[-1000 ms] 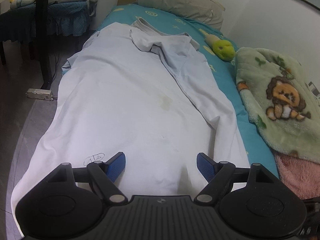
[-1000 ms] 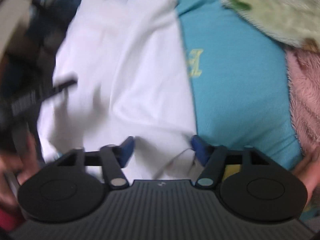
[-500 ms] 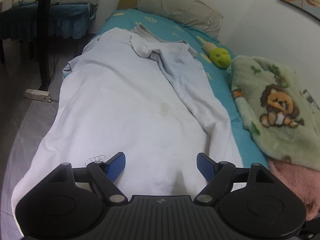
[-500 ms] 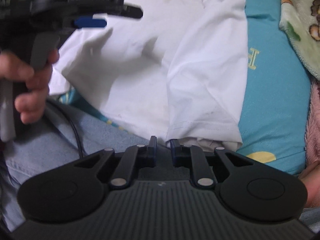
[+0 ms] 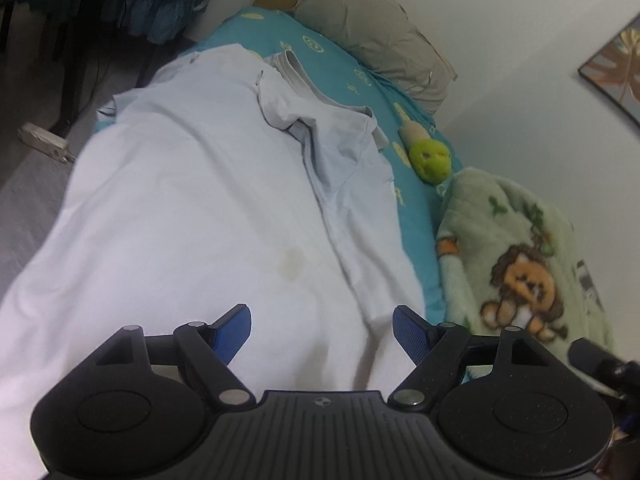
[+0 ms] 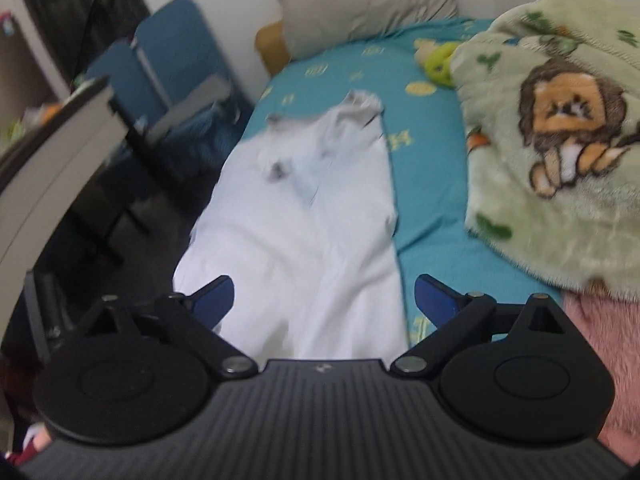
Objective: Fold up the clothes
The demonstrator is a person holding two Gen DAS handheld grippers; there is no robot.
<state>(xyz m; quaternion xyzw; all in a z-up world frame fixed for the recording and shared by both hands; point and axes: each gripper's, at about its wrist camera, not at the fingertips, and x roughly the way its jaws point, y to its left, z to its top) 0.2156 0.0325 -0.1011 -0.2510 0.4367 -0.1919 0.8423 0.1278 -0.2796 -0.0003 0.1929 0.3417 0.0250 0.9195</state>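
both grippers now hang over the white shirt (image 5: 192, 208) with nothing in them. half a second ago the right gripper (image 6: 324, 296) had its jaws pinched together at the shirt's near hem; now they stand wide apart and its camera has swung up to look along the bed (the view is blurred, so it seems to be mid-move). the left gripper (image 5: 322, 326) is spread wide as before, hovering over the hem end, though its view has tilted and crept closer to the cloth.

the shirt lies lengthwise on the teal bedsheet (image 6: 424, 168), collar toward the grey pillow (image 5: 372, 28), its right side already folded inward over the body; its left edge droops off the bed toward the floor. the lion blanket (image 5: 520, 264) sits just beside it.

my reading: the right side's fold or tug is finished and let go, so the left side or the hem likely wants grasping next
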